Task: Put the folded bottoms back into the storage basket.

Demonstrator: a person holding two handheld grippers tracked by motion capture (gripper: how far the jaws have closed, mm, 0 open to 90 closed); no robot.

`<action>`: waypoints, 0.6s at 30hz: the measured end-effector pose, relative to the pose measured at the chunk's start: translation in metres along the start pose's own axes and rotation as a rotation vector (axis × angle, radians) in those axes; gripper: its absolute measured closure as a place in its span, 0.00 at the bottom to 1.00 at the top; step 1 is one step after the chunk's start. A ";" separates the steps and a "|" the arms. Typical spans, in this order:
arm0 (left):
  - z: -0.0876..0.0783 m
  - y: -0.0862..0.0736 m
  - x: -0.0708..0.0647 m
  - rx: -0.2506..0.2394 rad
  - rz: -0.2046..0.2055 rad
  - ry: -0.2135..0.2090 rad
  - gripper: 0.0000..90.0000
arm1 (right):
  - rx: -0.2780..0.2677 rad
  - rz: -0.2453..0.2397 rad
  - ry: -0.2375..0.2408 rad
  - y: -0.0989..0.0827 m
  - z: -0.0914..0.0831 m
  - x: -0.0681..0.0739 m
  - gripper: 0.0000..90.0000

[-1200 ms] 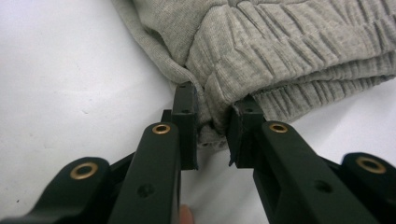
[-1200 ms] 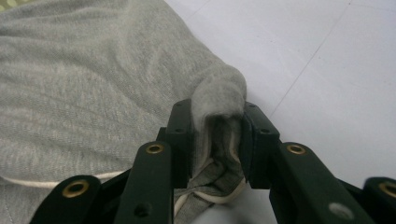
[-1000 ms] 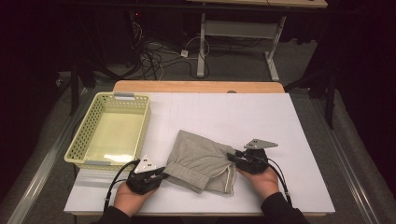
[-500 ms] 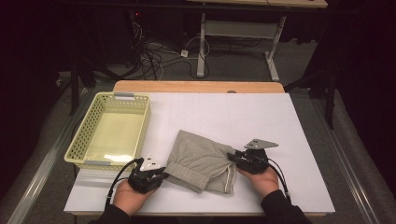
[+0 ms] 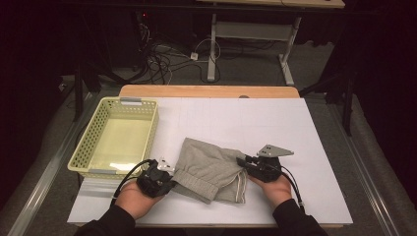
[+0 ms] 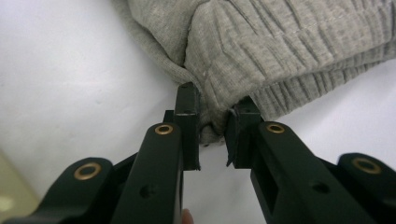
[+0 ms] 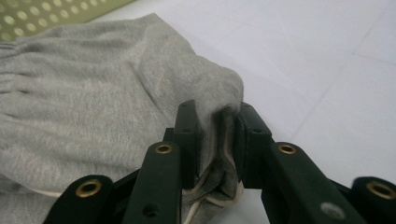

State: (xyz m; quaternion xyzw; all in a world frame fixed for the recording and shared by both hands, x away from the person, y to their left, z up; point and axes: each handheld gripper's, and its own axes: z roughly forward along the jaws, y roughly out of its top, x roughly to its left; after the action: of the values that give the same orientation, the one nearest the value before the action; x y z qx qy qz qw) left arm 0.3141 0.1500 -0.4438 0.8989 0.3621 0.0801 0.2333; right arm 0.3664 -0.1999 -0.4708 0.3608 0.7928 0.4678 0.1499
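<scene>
A white surface (image 5: 275, 123) carries a pale yellow perforated basket (image 5: 83, 147) at its left side and, toward the near edge, a folded grey knit garment (image 5: 209, 169); the garment lies just right of the basket, apart from it, between the person's two hands; a pale drawstring (image 5: 240, 184) runs along its right-hand fold. The left gripper (image 5: 169, 178), held in the left hand (image 5: 132, 199), meets the garment's lower left corner; seen in the left gripper view (image 6: 212, 128), its black jaws stand nearly closed with a small bunch of the ribbed hem pinched between the pads. The right gripper (image 5: 242, 162), in the right hand (image 5: 271, 189), bites the garment's right edge; in the right gripper view (image 7: 215, 140), its jaws are drawn close on several folded layers of grey cloth and the drawstring, and a corner of the basket shows at top left. Against the frame a second earlier, the left gripper sits a little higher and the corner it holds is lifted with it; the right gripper keeps its place; the right jaws have just been closing on the cloth between them; the garment's outline on the surface is otherwise much the same, and the basket has not shifted.
</scene>
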 end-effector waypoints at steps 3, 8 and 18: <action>-0.006 0.002 0.003 0.052 0.000 0.008 0.84 | -0.024 0.008 0.035 0.003 0.005 0.003 0.82; -0.010 0.002 0.009 0.114 -0.017 0.001 0.84 | -0.016 -0.018 0.043 0.008 0.015 0.012 0.82; -0.002 0.013 0.014 0.214 -0.028 -0.030 0.84 | 0.024 -0.017 0.017 0.004 0.022 0.010 0.81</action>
State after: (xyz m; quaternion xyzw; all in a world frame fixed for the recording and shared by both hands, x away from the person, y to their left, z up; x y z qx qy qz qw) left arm 0.3313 0.1517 -0.4363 0.9148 0.3773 0.0240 0.1423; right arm 0.3734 -0.1776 -0.4778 0.3518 0.8026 0.4602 0.1425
